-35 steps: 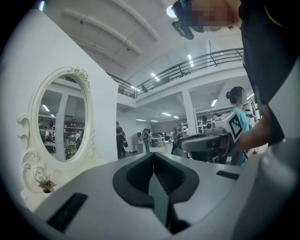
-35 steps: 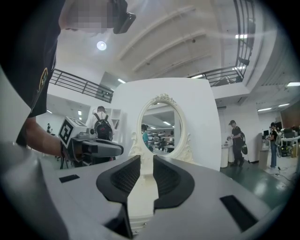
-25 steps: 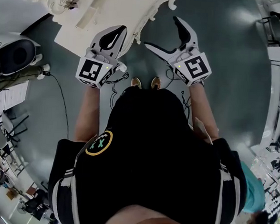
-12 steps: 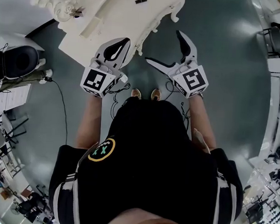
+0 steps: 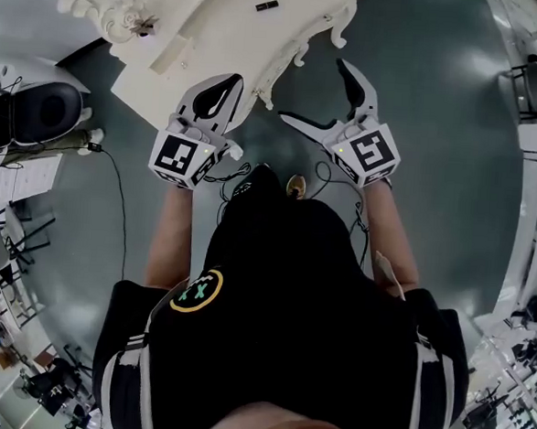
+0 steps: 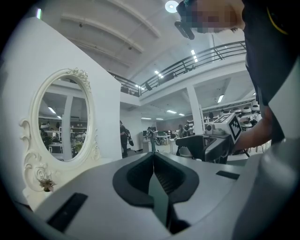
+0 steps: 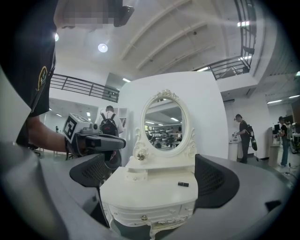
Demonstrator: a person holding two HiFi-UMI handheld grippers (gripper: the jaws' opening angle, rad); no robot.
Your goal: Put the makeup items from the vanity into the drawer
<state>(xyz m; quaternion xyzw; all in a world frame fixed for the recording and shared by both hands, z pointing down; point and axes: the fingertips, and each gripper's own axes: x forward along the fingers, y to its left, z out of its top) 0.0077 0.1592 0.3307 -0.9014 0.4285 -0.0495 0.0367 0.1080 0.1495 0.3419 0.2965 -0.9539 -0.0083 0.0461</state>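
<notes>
A white vanity [image 5: 227,23] with an oval mirror [image 7: 162,123] stands in front of me. One small black makeup item [image 5: 267,5] lies on its top, seen also as a black makeup item [image 7: 183,184] right of centre. The front drawer [image 7: 150,216] with its small knob is closed. My left gripper [image 5: 230,83] hovers at the vanity's front left corner, jaws shut on nothing [image 6: 153,161]. The right gripper [image 5: 314,93] hangs just off the vanity's front edge, its jaws spread wide and empty [image 7: 154,178], framing the vanity from a short distance.
A black round device [image 5: 38,106] sits on the floor at the left, with a cable [image 5: 119,189] trailing from it. Chairs and clutter line the left edge. People stand in the hall [image 7: 244,136] behind the vanity's white back wall. Grey floor lies to the right.
More of the vanity top has come into the head view, and the black item now shows. Both grippers have shifted only slightly; the right jaws stay wide.
</notes>
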